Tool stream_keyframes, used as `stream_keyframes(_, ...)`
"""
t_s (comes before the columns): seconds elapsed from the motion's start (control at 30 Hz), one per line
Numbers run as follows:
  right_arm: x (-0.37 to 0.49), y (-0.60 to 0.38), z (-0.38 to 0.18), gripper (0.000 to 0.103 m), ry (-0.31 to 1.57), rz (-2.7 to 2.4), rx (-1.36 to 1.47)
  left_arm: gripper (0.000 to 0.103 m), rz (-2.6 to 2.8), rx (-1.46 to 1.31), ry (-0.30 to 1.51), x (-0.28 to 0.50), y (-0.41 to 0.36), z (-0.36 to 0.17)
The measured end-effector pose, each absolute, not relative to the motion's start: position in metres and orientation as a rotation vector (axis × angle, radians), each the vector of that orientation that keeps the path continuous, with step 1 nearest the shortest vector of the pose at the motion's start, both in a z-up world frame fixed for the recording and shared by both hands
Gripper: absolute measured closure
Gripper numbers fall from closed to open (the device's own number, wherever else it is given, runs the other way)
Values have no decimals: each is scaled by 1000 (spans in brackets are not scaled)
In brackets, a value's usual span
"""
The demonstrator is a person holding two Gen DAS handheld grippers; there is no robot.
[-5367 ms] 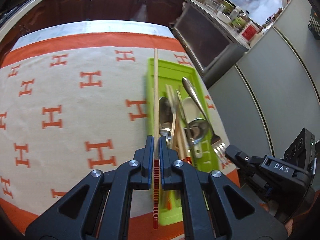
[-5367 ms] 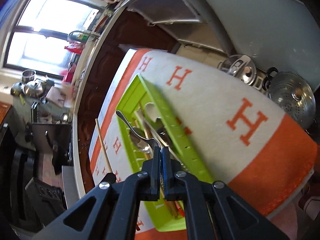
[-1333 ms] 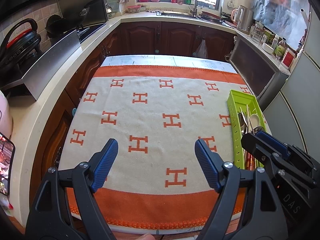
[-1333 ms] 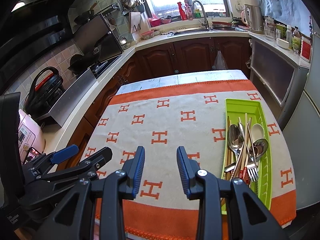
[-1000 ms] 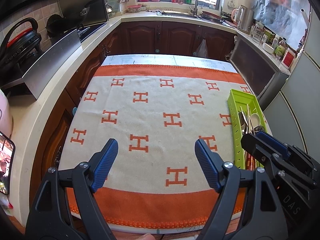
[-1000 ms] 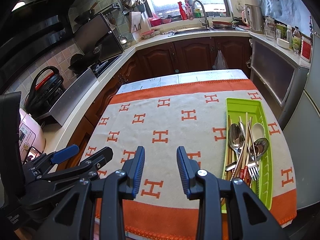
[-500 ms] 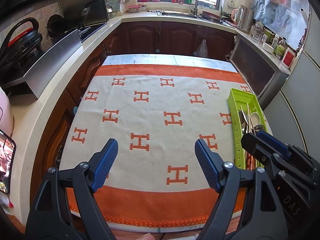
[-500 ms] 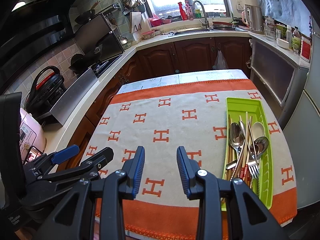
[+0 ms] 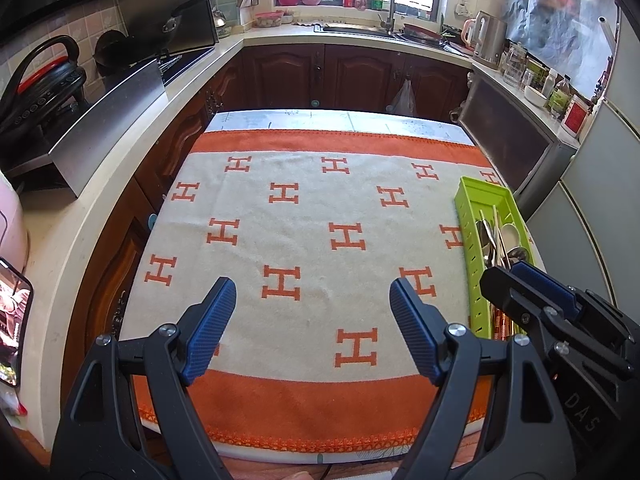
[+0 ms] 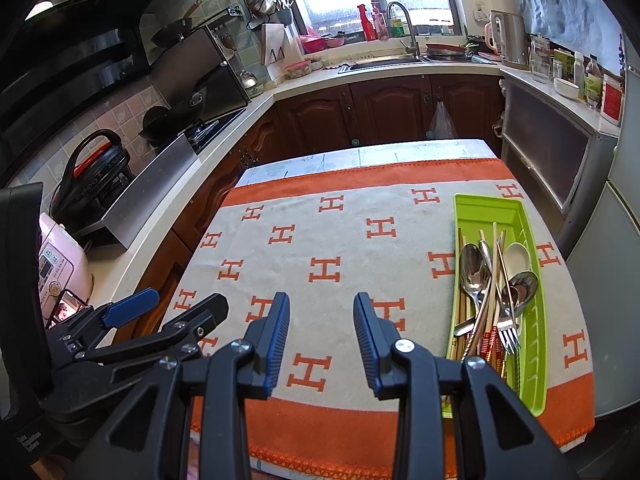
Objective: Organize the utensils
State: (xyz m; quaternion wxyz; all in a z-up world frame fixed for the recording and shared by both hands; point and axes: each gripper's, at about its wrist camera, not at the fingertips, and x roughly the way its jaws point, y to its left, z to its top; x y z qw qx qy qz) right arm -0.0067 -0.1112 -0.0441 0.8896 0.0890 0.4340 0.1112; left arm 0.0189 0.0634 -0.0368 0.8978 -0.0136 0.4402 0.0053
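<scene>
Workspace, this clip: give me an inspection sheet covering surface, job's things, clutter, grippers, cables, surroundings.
Surface: table under orange-and-cream cloth.
Job's things: green tray on the cloth's right side, holding spoons, a fork and chopsticks, piled together.
Clutter: nothing seen on the cloth outside the tray.
Grippers: left gripper open, empty; right gripper open, empty.
Cables: nothing seen.
Surroundings: kitchen counter, sink, kettle.

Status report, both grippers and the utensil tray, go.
Left gripper open, empty, over the cloth. Right gripper open, empty. Spoons, fork and chopsticks all in the green tray at the cloth's right edge. Nothing in the way.
</scene>
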Motion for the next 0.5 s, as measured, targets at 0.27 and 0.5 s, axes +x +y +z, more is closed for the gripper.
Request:
stream_keyframes(0.27,-7,-111,-44,70,903,230,184,26,9,-29,908,15,66,-37)
stream_keyframes(0.5,-8,-109,-44,70,903,231,182,26,9,-30,908,14,67,-36)
